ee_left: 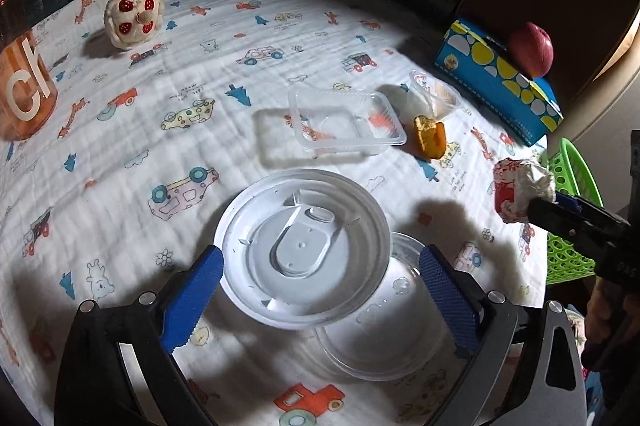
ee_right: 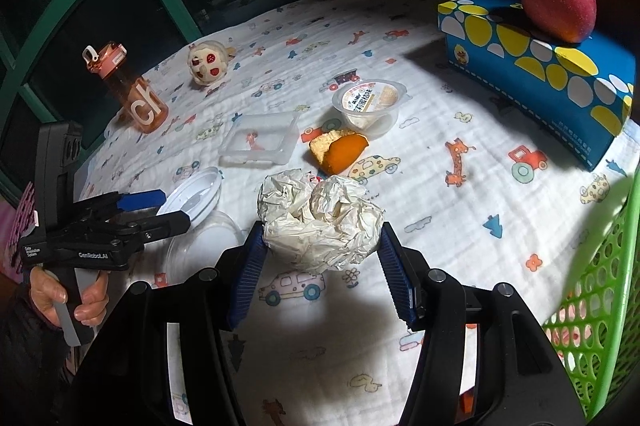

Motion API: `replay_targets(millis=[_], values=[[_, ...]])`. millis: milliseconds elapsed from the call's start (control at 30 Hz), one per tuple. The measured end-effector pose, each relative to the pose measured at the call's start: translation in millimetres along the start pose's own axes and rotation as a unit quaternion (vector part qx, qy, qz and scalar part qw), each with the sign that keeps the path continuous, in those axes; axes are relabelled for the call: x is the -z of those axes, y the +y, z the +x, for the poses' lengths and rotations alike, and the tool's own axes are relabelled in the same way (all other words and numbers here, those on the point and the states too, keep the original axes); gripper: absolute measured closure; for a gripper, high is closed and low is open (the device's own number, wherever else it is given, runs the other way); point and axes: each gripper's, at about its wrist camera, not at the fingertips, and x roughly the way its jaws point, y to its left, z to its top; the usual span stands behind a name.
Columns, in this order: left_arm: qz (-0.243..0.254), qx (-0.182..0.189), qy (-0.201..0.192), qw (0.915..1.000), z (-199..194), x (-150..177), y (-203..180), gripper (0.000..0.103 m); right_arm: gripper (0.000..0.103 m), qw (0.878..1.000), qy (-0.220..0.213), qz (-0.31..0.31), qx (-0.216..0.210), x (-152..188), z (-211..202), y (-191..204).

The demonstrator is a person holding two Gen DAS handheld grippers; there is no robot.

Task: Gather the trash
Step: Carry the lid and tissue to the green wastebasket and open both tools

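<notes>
- The right gripper (ee_right: 322,248) clamps a crumpled paper wad (ee_right: 320,222) between its blue pads, lifted above the patterned cloth (ee_right: 460,194), near the green basket (ee_right: 600,290).
- The left gripper (ee_left: 320,266) stands wide open around a round plastic lid (ee_left: 302,246), pads clear of it.
- Beyond lie a clear tray (ee_left: 344,124), an orange peel (ee_left: 430,140) and a pudding cup (ee_right: 370,102).

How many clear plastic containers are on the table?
3: a clear rectangular plastic tray mid-table, a clear round sealed cup beyond the orange peel, a clear round bowl under the white lid. Others may be hidden.
</notes>
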Motion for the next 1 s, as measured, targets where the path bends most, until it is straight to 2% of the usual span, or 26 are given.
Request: replay_targets(millis=[233, 400, 700, 833, 1000], values=[[-0.028, 0.011, 0.002, 0.9995, 6, -3, 12, 0.008, 0.047, 1.0, -0.001, -0.005, 0.0, 1, 0, 4], [-0.021, 0.004, -0.001, 0.9998, 1, 1, 13, 0.007, 0.047, 1.0, 0.0, -0.005, -0.002, 1, 1, 3], [-0.026, 0.007, 0.011, 0.9996, 13, 2, 15, 0.007, 0.047, 1.0, -0.001, -0.006, -0.005, 2, 1, 6], [-0.027, 0.01, -0.004, 0.9996, 12, 2, 15, 0.013, 0.047, 1.0, -0.003, -0.006, -0.004, 2, -2, 7], [-0.014, -0.008, -0.02, 0.9997, 0, 4, 5, 0.014, 0.047, 1.0, -0.012, -0.006, -0.003, 4, -14, 5]])
